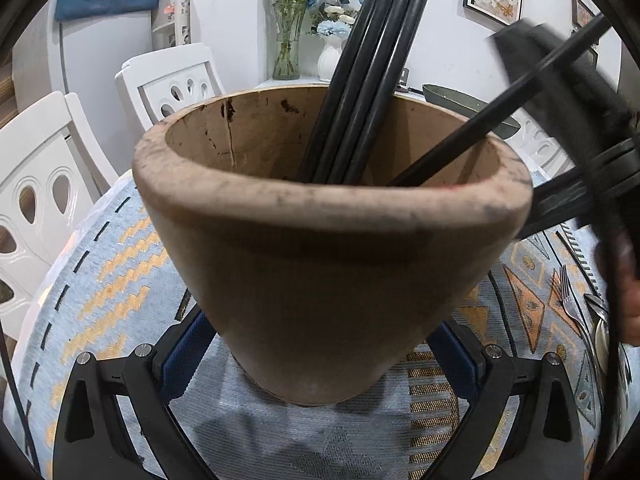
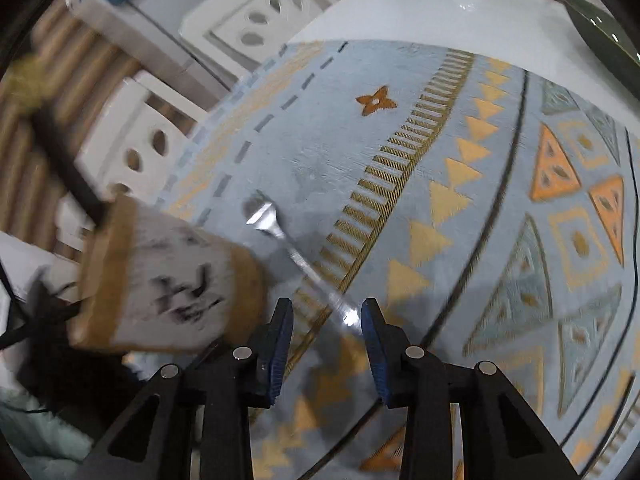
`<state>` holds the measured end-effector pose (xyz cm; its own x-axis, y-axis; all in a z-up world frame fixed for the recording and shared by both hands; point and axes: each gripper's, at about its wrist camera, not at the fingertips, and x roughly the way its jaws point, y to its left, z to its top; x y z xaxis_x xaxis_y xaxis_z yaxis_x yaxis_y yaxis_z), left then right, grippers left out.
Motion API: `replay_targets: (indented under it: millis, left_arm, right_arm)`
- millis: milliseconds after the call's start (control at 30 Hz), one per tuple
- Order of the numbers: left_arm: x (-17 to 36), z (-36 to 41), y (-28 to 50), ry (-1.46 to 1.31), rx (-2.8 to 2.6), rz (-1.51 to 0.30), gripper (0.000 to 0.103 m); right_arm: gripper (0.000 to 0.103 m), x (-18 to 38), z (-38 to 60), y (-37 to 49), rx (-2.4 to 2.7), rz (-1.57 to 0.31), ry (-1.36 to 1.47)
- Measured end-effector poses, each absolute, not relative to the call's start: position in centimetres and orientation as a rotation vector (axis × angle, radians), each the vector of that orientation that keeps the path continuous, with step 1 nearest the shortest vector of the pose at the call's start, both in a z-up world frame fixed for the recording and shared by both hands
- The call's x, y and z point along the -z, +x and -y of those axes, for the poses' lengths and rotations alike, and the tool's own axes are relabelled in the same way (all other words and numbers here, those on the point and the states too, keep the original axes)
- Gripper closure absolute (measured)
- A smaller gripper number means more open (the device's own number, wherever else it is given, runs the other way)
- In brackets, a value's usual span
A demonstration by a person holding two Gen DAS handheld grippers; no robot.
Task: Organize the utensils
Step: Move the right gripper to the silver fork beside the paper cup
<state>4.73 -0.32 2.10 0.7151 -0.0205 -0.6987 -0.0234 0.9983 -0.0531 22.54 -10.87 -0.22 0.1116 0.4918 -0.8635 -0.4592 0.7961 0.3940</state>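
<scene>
My left gripper (image 1: 320,344) is shut on the base of a brown utensil holder (image 1: 328,248), one blue pad against each side. Several black chopsticks (image 1: 372,80) with gold bands stand in it, and one more leans in from the right. In the right wrist view the holder (image 2: 168,280) lies at the left, blurred, with a chopstick (image 2: 64,160) sticking out. My right gripper (image 2: 326,312) is open just above a silver fork (image 2: 296,256) on the patterned tablecloth (image 2: 400,140). The fork's handle runs between the fingers, and the pads stand clear of it.
A fork (image 1: 570,300) and a spoon (image 1: 600,332) lie at the cloth's right edge. A dark green dish (image 1: 460,100) sits at the far side. White chairs (image 1: 40,208) stand left of the table. Flower vases (image 1: 288,44) stand behind it.
</scene>
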Motion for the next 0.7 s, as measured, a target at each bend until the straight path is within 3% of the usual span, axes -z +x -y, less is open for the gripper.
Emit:
replay_targets:
  millis: [67,167,400,533,700]
  left_arm:
    - [-2.1,0.3,4.8,-0.060,-0.002,-0.776,0.004]
    - [-2.0,0.3,4.8,-0.055,-0.004,-0.777,0.004]
    - [-2.0,0.1,5.0,-0.065,-0.003,-0.781,0.004]
    - [-2.1,0.0,5.1,-0.061,0.009,-0.782,0.004]
    - [-2.2,0.1,5.1,-0.041,0.008,-0.776,0.003]
  right_arm:
    - [0.068,1.4,9.8,22.9,-0.696,-1.292,-0.022]
    - [0.084,1.3,9.6,22.1,-0.675,-1.227,-0.112]
    - [0.101,0.6,12.4,19.8,-0.687,-1.228,-0.120]
    - [0.102,1.7,14.6,17.4,-0.668,-1.311,-0.138]
    - [0.102,1.0,19.2,14.2,-0.694,-1.380,0.091]
